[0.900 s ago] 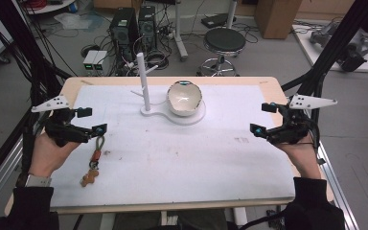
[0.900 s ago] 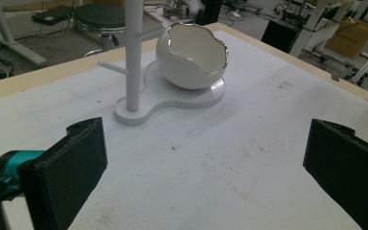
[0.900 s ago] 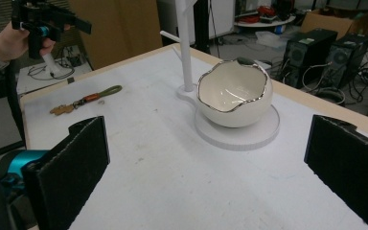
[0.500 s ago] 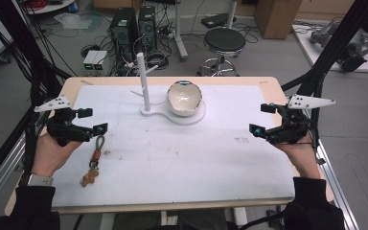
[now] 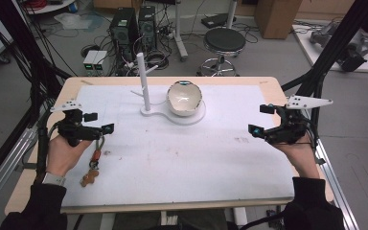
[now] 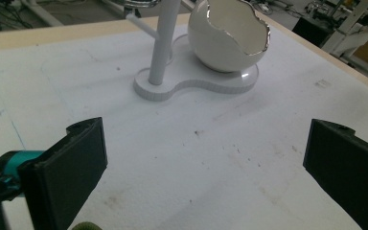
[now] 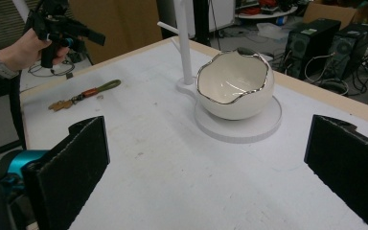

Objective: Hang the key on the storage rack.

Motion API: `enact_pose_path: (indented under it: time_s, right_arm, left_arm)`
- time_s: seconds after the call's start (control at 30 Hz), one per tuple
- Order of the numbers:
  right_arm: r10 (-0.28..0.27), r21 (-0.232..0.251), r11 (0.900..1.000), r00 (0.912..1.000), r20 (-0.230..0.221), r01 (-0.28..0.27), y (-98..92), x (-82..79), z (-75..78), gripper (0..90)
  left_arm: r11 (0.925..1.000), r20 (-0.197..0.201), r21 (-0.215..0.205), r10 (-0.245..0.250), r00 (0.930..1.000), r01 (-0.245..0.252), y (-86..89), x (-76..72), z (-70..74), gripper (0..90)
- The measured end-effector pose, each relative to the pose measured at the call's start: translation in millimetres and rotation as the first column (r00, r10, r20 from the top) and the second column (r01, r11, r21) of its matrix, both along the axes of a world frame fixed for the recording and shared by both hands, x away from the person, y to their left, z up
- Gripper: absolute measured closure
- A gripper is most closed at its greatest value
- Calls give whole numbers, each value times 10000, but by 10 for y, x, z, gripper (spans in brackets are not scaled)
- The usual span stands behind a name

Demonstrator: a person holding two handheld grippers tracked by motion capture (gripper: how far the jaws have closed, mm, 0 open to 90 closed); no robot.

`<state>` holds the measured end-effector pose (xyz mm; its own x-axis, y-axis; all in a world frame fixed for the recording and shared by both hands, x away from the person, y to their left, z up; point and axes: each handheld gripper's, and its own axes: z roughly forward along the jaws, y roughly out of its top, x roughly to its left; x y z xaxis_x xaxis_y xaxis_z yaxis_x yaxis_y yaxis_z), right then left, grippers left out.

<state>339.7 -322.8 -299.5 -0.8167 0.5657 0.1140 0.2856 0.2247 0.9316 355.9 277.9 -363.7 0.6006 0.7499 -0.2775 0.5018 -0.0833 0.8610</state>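
Note:
A white stand's base (image 5: 191,118) sits at the table's far middle. It bears an upright post (image 5: 143,84) and an eggshell-shaped white bowl (image 5: 184,98) with a silver rim. A keychain (image 5: 95,158) with a green loop and an orange piece lies flat at the left. My left gripper (image 5: 100,122) hovers just above the keychain's loop, open and holding nothing. My right gripper (image 5: 260,120) is held at the right side, open and holding nothing. In the left gripper view its wide-apart jaws frame the post (image 6: 163,43) and bowl (image 6: 227,38). The right gripper view looks past the bowl (image 7: 234,88) to the keychain (image 7: 84,95) and the left gripper (image 7: 62,28).
A white sheet (image 5: 182,163) covers the wooden table. Behind the table stand a black stool (image 5: 224,43), computer towers (image 5: 134,24) and loose cables on the floor. Black frame struts (image 5: 333,52) rise at both sides.
My left gripper has drifted slightly to the right over the keychain. The right gripper, the stand and the keychain have kept still.

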Motion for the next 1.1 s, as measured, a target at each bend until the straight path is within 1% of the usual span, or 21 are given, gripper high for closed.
enact_pose_path:
  time_s: [0.03,0.07,0.1,0.13,0.17,0.23,0.3,0.37,0.4,0.5,0.53,0.57,0.67,0.73,0.77,0.83,0.87,0.9,0.97,1.03,1.1]
  right_arm:
    - [16,-28,10000,10000,-69,-17,4,0,-2,8]
    - [3,-48,10000,10000,-62,-4,9,4,-5,8]
    - [33,-51,10000,9999,-107,-33,15,4,-7,8]
    - [34,-44,10000,9999,-110,-35,20,5,-9,8]
    - [34,-44,10000,9999,-110,-35,20,5,-9,8]
    - [67,-93,9999,9999,-140,-68,29,14,-16,8]
    - [65,-111,9999,9997,-224,-67,39,16,-23,8]
    - [60,-141,9999,9996,-262,-64,47,21,-32,8]
    - [81,-184,9998,9997,-221,-86,51,28,-38,8]
    - [77,-238,9997,9995,-293,-84,60,30,-45,8]
    - [82,-222,9997,9995,-298,-88,63,30,-46,8]
    - [82,-222,9997,9995,-298,-88,63,30,-46,8]
    - [102,-244,9996,9995,-291,-109,69,37,-53,8]
    - [95,-265,9996,9993,-355,-104,76,37,-57,8]
    - [95,-265,9996,9993,-355,-104,76,37,-57,8]
    - [133,-296,9995,9994,-330,-143,89,43,-62,8]
    - [133,-296,9995,9994,-330,-143,89,43,-62,8]
    - [144,-297,9994,9993,-342,-154,92,44,-63,8]
    - [142,-333,9993,9994,-304,-152,91,46,-65,8]
    - [125,-294,9995,9993,-344,-135,89,43,-63,8]
    - [121,-300,9995,9993,-353,-131,88,44,-63,8]
  left_arm:
    - [10000,-195,-83,-26,9998,24,17,14,-43,17]
    - [10000,-195,-83,-26,9998,24,17,14,-43,17]
    - [10000,-598,-10,44,9982,-44,48,46,-134,17]
    - [10000,-598,-10,44,9982,-44,48,46,-134,17]
    - [9999,-919,135,38,9958,-25,57,65,-168,17]
    - [9981,-1731,610,120,9848,-14,62,108,-220,17]
    - [9969,-2152,773,32,9766,138,40,133,-267,17]
    - [9945,-2250,1023,-3,9744,239,0,144,-296,17]
    - [9905,-2205,1316,-93,9753,391,-46,153,-328,17]
    - [9889,-2340,1393,-171,9721,509,-72,169,-360,17]
    - [9869,-2508,1521,-147,9679,544,-95,191,-401,17]
    - [9869,-2508,1521,-147,9679,544,-95,191,-401,17]
    - [9791,-2737,1933,-81,9618,633,-123,224,-470,17]
    - [9755,-3031,2120,86,9529,586,-137,246,-529,17]
    - [9755,-3031,2120,86,9529,586,-137,246,-529,17]
    - [9799,-3053,1957,241,9519,380,-113,245,-576,17]
    - [9799,-3125,1982,412,9490,227,-98,250,-602,17]
    - [9808,-3313,1940,475,9423,188,-72,264,-638,17]
    - [9796,-3409,2001,521,9387,183,-66,269,-655,17]
    - [9766,-3353,2142,547,9405,196,-88,264,-657,17]
    - [9675,-3231,2525,696,9438,151,-127,258,-665,19]
